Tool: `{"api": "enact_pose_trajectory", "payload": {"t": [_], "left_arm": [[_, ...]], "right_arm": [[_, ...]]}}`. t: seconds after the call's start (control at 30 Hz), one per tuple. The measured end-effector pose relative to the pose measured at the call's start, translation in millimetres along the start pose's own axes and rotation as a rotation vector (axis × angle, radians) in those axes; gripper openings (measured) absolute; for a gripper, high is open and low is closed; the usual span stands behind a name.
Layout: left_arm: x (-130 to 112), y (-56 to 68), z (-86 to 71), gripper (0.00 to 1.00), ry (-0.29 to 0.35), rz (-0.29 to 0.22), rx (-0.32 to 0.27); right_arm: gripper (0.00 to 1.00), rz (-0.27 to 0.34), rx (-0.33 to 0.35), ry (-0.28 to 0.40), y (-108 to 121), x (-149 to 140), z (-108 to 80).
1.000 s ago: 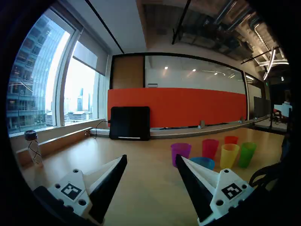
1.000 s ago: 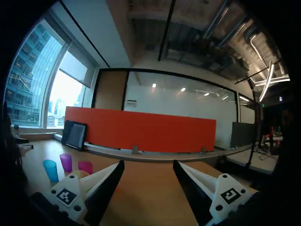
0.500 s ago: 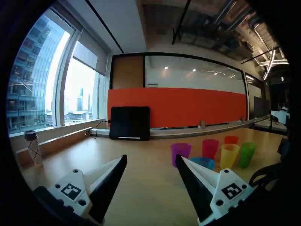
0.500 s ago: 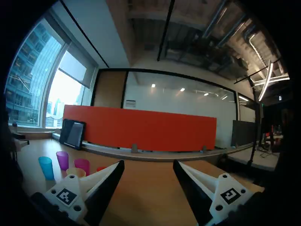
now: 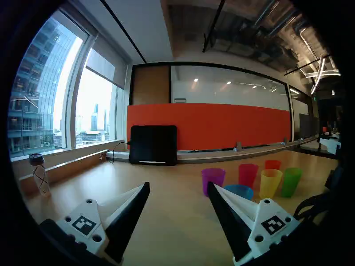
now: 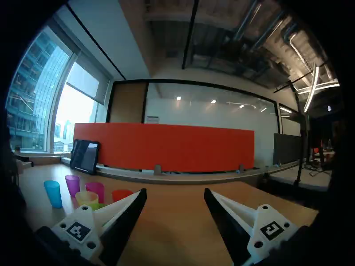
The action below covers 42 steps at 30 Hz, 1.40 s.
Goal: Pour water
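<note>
On the wooden bench (image 5: 177,217) six coloured cups (image 5: 248,177) stand clustered, a bottle (image 5: 40,173) sits on the window ledge (image 5: 71,165); left gripper (image 5: 177,195) and right gripper (image 6: 175,197) hover with jaws released, each bearing square coded markers (image 5: 84,224)

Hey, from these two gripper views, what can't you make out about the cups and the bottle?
- Left gripper view: blue cup, lower part hidden behind a finger of the left gripper.
- Right gripper view: green cup, mostly hidden behind a finger of the right gripper.
- Both views: cups seen side-on, so contents unknown.
- Left gripper view: bottle too small to show its water level.
</note>
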<state>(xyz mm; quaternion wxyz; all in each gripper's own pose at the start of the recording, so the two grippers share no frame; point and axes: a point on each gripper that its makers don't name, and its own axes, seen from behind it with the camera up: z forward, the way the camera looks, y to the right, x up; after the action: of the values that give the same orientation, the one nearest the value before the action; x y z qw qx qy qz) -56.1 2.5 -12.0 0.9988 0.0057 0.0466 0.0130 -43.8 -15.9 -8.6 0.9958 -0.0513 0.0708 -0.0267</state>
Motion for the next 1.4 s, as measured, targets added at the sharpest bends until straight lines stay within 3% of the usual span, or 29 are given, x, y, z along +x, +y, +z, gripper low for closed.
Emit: {"api": "enact_pose_trajectory", "payload": {"t": [0.2,0.7,1.4], "left_arm": [[0,-0.2,0.0,0.96,0.000,0.000,0.000],[0,-0.7,1.2,0.96,0.000,0.000,0.000],[0,-1.2,1.3,0.96,0.000,0.000,0.000]], "right_arm": [[1.00,0.026,0.004,-0.019,5,-10,2.8],[1.00,0.018,-0.004,-0.060,10,-31,9.0],[1.00,0.042,-0.001,-0.090,11,-38,9.4]]}}
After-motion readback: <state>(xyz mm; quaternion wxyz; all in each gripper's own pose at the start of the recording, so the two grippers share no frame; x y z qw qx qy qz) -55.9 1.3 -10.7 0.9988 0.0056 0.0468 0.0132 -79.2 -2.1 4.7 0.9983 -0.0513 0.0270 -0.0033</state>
